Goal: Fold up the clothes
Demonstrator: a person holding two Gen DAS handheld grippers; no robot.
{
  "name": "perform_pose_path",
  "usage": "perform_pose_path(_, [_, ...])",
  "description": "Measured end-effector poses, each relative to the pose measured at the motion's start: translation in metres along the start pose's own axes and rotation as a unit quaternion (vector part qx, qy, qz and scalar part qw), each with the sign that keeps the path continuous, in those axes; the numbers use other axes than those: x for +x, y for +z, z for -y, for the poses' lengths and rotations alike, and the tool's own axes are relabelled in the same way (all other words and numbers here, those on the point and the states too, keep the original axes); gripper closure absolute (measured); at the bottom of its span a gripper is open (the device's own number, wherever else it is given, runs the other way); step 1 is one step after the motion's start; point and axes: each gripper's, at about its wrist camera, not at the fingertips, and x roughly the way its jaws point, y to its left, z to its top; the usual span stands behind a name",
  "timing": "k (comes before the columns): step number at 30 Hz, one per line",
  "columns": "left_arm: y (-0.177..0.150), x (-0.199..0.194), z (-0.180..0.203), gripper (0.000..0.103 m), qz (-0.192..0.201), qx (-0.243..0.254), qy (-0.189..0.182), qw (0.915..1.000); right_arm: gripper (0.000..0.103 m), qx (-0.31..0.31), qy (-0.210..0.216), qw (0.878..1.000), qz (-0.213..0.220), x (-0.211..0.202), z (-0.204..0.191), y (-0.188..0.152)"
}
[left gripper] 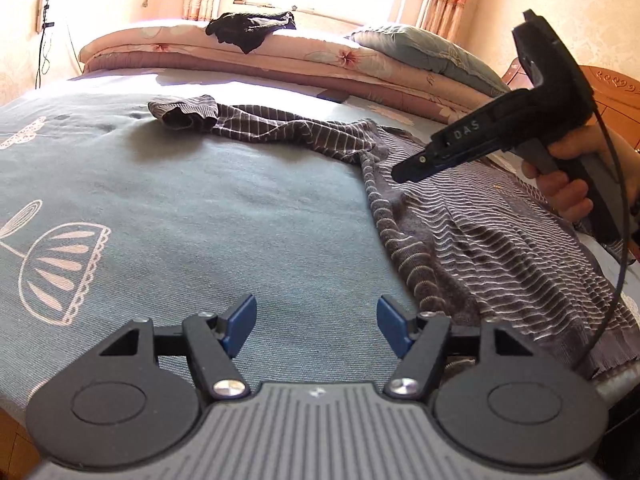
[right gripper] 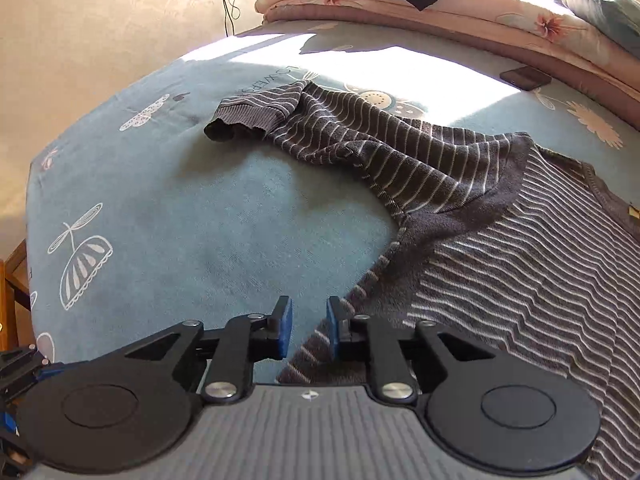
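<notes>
A dark grey sweater with thin white stripes lies spread on the blue bed cover, its body at the right. One sleeve trails out to the left and ends in a ribbed cuff. My left gripper stands open over bare cover just left of the sweater's edge, nothing between its blue pads. My right gripper hangs over the sweater's left edge; its jaws stand a little apart, the striped edge shows in the gap, and the pads do not press on it. In the left wrist view a hand holds the right gripper above the sweater.
A folded floral quilt runs along the far side of the bed with a black garment on top and a pillow at its right. A dark phone-like slab lies near the quilt. A wooden headboard stands at right.
</notes>
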Motion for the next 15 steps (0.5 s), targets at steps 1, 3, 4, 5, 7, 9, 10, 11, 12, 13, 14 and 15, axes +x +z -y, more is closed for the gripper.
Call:
perform_pose_path(1, [0.0, -0.001, 0.001, 0.036, 0.001, -0.001, -0.002, 1.0, 0.065, 0.004, 0.003, 1.0, -0.006, -0.005, 0.0, -0.01])
perform_pose_path(3, [0.001, -0.002, 0.002, 0.036, 0.003, -0.003, -0.006, 1.0, 0.064, 0.013, 0.007, 1.0, -0.024, -0.009, -0.001, -0.03])
perform_pose_path(4, [0.001, -0.002, 0.004, 0.036, 0.003, -0.003, -0.007, 1.0, 0.063, 0.018, 0.007, 0.999, -0.033, -0.007, -0.002, -0.039])
perform_pose_path(5, [0.001, -0.003, 0.005, 0.036, 0.003, -0.002, -0.008, 1.0, 0.062, 0.02, 0.009, 0.999, -0.044, -0.001, -0.005, -0.048])
perform_pose_path(7, [0.001, -0.005, 0.006, 0.036, 0.002, 0.001, -0.007, 1.0, 0.062, 0.022, 0.002, 0.998, -0.054, 0.012, -0.009, -0.06])
perform_pose_path(9, [0.001, -0.008, 0.006, 0.036, 0.001, 0.003, -0.006, 1.0, 0.093, 0.019, 0.01, 0.999, -0.041, 0.017, -0.015, -0.066])
perform_pose_path(10, [0.001, -0.009, 0.005, 0.036, 0.0, 0.004, -0.006, 1.0, 0.095, 0.025, 0.026, 0.999, -0.038, 0.017, -0.018, -0.067])
perform_pose_path(11, [0.001, -0.01, 0.005, 0.036, -0.002, 0.004, -0.005, 1.0, 0.096, 0.03, 0.048, 0.998, -0.037, 0.018, -0.022, -0.066])
perform_pose_path(12, [0.0, -0.01, 0.004, 0.036, -0.005, 0.005, -0.003, 1.0, 0.102, 0.034, 0.078, 0.996, -0.036, 0.02, -0.026, -0.065])
perform_pose_path(13, [0.001, -0.011, 0.005, 0.036, -0.007, 0.006, 0.001, 1.0, 0.102, 0.042, 0.111, 0.992, -0.041, 0.022, -0.03, -0.064])
perform_pose_path(14, [0.001, -0.012, 0.005, 0.036, -0.008, 0.007, 0.007, 0.9999, 0.102, 0.045, 0.133, 0.989, -0.049, 0.025, -0.037, -0.064])
perform_pose_path(15, [0.002, -0.014, 0.006, 0.036, -0.007, 0.01, 0.012, 0.9999, 0.102, 0.036, 0.13, 0.99, -0.05, 0.027, -0.045, -0.064])
